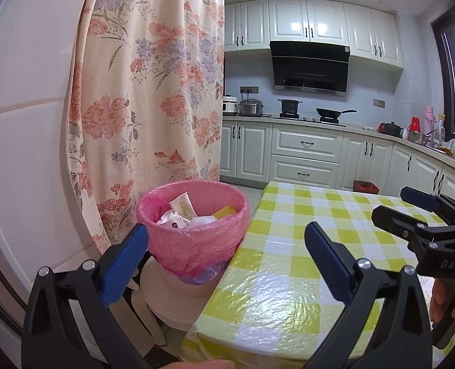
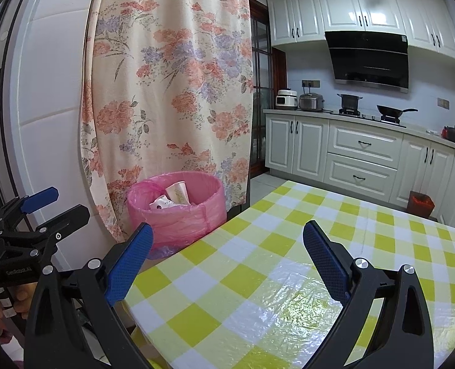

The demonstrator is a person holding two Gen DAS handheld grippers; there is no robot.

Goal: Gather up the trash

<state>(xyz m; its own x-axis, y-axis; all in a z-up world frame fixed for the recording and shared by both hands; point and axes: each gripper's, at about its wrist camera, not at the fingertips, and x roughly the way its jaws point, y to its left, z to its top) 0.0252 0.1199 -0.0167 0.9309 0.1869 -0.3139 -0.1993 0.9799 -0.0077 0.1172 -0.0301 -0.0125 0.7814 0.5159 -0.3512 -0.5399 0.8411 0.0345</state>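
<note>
Where legible: "DAS" on rt hand-held gripper [image 1: 412, 212].

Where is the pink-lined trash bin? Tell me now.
In both wrist views the pink-lined trash bin sits left of the checkered table, on a pale stool, before the floral curtain.

My left gripper [image 1: 224, 240] had black triangular arms, blue textured pads [image 1: 124, 258] and silver screws. The right gripper [image 2: 227, 240] matched it; seen from the left camera, its body carried white lettering, possibly "DAS". A hand [image 1: 442, 298] gripped its handle.
</note>
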